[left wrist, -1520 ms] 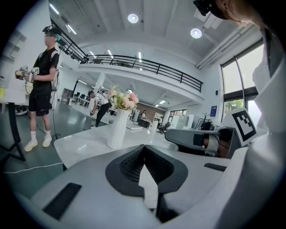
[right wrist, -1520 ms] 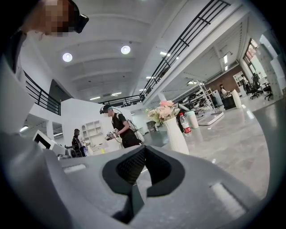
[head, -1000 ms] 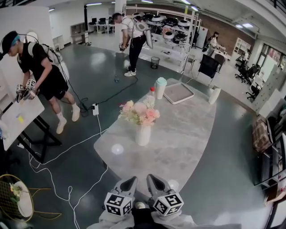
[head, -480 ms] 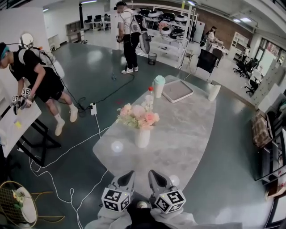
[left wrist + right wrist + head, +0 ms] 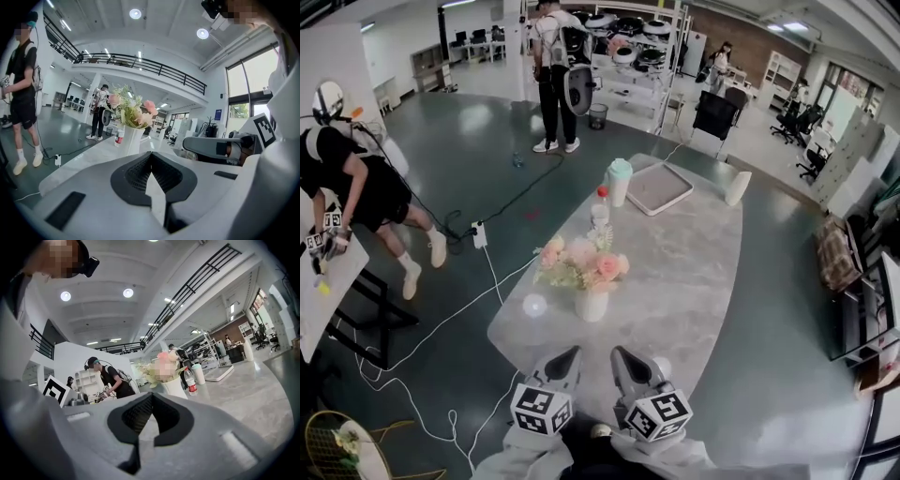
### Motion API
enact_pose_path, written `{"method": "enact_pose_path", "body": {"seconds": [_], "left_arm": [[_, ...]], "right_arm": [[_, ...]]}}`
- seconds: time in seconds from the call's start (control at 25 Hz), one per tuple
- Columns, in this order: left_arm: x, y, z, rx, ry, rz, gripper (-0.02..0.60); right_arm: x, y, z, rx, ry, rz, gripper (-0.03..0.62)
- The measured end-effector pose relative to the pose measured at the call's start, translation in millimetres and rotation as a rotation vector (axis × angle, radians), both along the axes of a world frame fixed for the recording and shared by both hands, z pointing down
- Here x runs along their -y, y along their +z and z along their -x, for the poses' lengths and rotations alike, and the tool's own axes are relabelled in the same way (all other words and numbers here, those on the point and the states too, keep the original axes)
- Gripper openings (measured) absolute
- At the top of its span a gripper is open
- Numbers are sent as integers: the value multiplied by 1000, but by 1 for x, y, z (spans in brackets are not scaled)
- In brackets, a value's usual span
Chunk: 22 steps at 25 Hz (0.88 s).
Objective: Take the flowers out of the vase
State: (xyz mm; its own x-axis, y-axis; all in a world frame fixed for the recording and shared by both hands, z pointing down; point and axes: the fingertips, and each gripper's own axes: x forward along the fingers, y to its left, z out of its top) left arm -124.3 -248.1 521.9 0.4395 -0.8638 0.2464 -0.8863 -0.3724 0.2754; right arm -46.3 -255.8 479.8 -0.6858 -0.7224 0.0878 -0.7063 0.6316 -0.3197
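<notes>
Left gripper [image 5: 151, 157]: jaws pressed together, nothing between them. Its view looks level along a pale marble table [image 5: 89, 161]. Ahead, a white vase [image 5: 131, 139] stands upright with the pink and cream flowers [image 5: 129, 105] in it. A red-label bottle [image 5: 120, 136] sits just beside the vase on the view's left. A person in black shirt and shorts [image 5: 22, 93] stands on the floor at far left. Right gripper [image 5: 151, 397]: jaws also closed tip to tip, empty. In its view the vase with the flowers is ahead and slightly right, well apart from the jaws. The bottle is just right of the vase, then a teal-lidded tumbler [image 5: 198, 373] and a flat tray [image 5: 220, 373] farther along the table. The bouquet is partly under a mosaic patch here. Head view: both grippers sit side by side at the near table edge, marker cubes [image 5: 546, 412] toward the camera, tips pointing at the vase. The vase is toward the table's left side, with clear tabletop between it and the grippers. Bottle, tumbler and tray lie beyond it, and a white cylinder [image 5: 737, 187] stands at the far right edge. A second person [image 5: 553, 75] stands on the grey floor at the back. A power strip [image 5: 479, 234] with a white cable lies on the floor, left of the table.
</notes>
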Motion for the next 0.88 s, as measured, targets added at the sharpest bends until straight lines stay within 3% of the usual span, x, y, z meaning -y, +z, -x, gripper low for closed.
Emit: {"method": "enact_pose_path", "body": {"seconds": [0.48, 0.88], "left_arm": [[57, -12, 14, -8, 72, -34, 3], [86, -20, 38, -17, 80, -51, 3]], "right_arm": [[50, -14, 18, -29, 38, -54, 0], [86, -26, 28, -47, 40, -80, 2]]}}
